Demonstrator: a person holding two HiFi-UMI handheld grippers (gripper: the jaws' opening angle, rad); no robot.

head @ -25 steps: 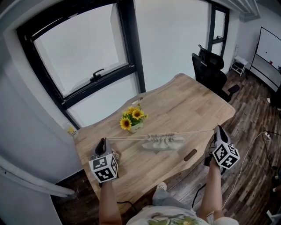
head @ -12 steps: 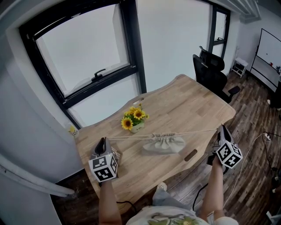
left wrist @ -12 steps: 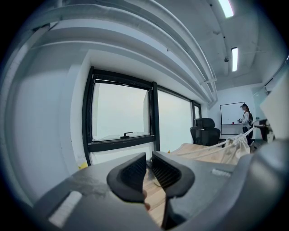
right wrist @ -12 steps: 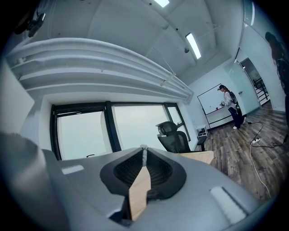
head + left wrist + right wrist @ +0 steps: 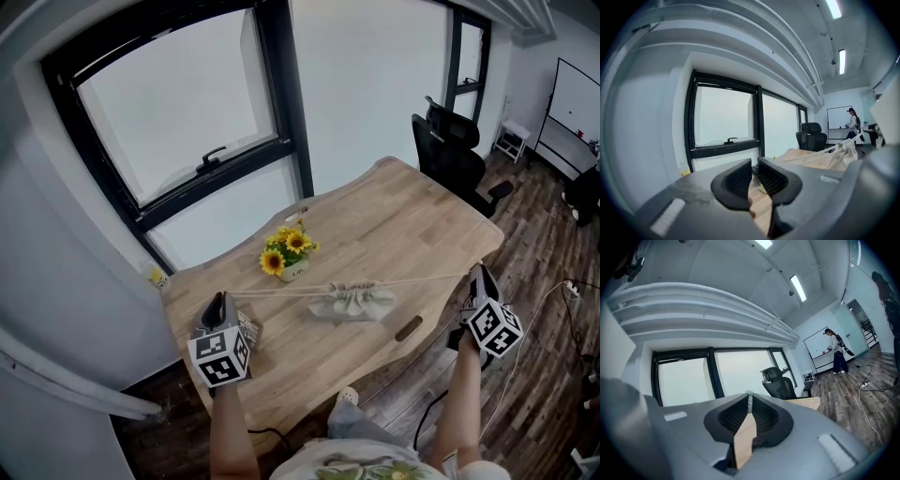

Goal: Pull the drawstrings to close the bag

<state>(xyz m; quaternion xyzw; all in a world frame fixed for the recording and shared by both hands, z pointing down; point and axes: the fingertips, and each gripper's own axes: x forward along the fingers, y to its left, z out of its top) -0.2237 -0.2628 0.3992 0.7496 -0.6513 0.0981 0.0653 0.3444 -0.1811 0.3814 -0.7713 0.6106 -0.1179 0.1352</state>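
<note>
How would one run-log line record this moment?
left hand-held gripper: shut on left drawstring | right hand-held gripper: shut on right drawstring | both taut | cloth bag: mouth gathered

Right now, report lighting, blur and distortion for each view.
Head view: the window is blown out white, its frame bowed. Left gripper view: heavy fisheye, black corners, near fingers soft, ceiling lights glaring. Right gripper view: same fisheye, fingers dark and backlit.
</note>
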